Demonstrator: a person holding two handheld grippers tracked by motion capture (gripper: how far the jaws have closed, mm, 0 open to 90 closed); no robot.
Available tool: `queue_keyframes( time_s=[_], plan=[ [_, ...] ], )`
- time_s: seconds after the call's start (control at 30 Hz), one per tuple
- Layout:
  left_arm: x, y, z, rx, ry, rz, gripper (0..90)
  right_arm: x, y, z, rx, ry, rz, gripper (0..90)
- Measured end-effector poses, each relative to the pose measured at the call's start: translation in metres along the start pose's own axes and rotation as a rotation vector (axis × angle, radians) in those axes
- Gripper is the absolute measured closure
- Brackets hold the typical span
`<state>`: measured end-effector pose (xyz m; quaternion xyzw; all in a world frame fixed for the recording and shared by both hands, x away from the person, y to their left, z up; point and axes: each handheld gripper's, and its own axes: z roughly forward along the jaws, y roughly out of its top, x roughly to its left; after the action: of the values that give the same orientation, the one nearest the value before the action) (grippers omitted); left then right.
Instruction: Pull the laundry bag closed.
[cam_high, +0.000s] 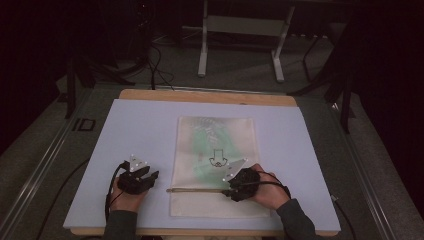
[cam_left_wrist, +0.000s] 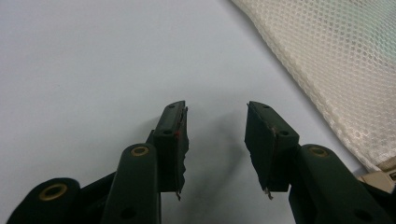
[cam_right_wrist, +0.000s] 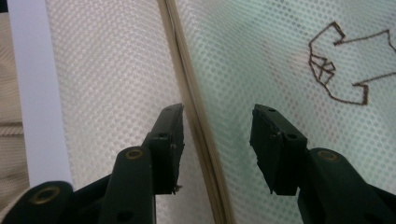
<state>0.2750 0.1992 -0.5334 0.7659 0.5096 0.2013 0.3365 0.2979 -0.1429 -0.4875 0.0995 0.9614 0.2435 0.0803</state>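
- Mesh bag (cam_high: 218, 165) is judged light, soft and limp; it would be expected to sag and fold when lifted by one point, so it is better taken at two places or along its stiffest line
- Zipper strip (cam_right_wrist: 196, 116), running across the bag just ahead of the right hand-held gripper (cam_high: 234, 190), is judged the firmest part and the best hold; thin mesh alone could slip or bunch between the pads
- Right hand-held gripper is seen with jaws apart at a moderate width, straddling the zipper strip from above, with nothing clamped; in the right gripper view the strip passes between the two jaws
- Left hand-held gripper (cam_high: 141, 178) is held open to a similar width over bare surface (cam_high: 140, 130), nothing between the jaws; the bag's edge (cam_left_wrist: 327, 70) lies beside it, toward the right hand-held gripper, near but not touched
- Bag is seen as a flat, pale cream rectangle of fine honeycomb netting, lying spread on the pale blue surface beyond and under the right hand-held gripper
- Greenish contents (cam_high: 210, 150) are seen faintly through the mesh, what they are cannot be told; a dark outlined emblem (cam_right_wrist: 348, 65) is stitched or printed ahead and to the side of the right jaws
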Motion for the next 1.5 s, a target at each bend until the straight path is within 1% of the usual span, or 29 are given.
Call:
queue_keyframes(
  time_s=[0.43,0.77,1.2,1.5],
  plan=[
    [0.0,0.0,0.0,0.003,-0.002,0.002,57.9,0.005,0.014,0.012,-0.009,0.032,-0.027,54.0],
    [0.0,0.0,0.001,0.009,-0.001,0.004,57.8,0.009,0.024,0.019,-0.013,0.048,-0.045,53.8],
    [-0.001,0.0,0.001,0.008,-0.002,0.002,57.8,0.013,0.037,0.024,-0.019,0.063,-0.062,53.9],
    [0.0,0.0,0.0,0.004,-0.001,0.004,57.8,0.015,0.046,0.028,-0.021,0.076,-0.087,54.4]
  ],
)
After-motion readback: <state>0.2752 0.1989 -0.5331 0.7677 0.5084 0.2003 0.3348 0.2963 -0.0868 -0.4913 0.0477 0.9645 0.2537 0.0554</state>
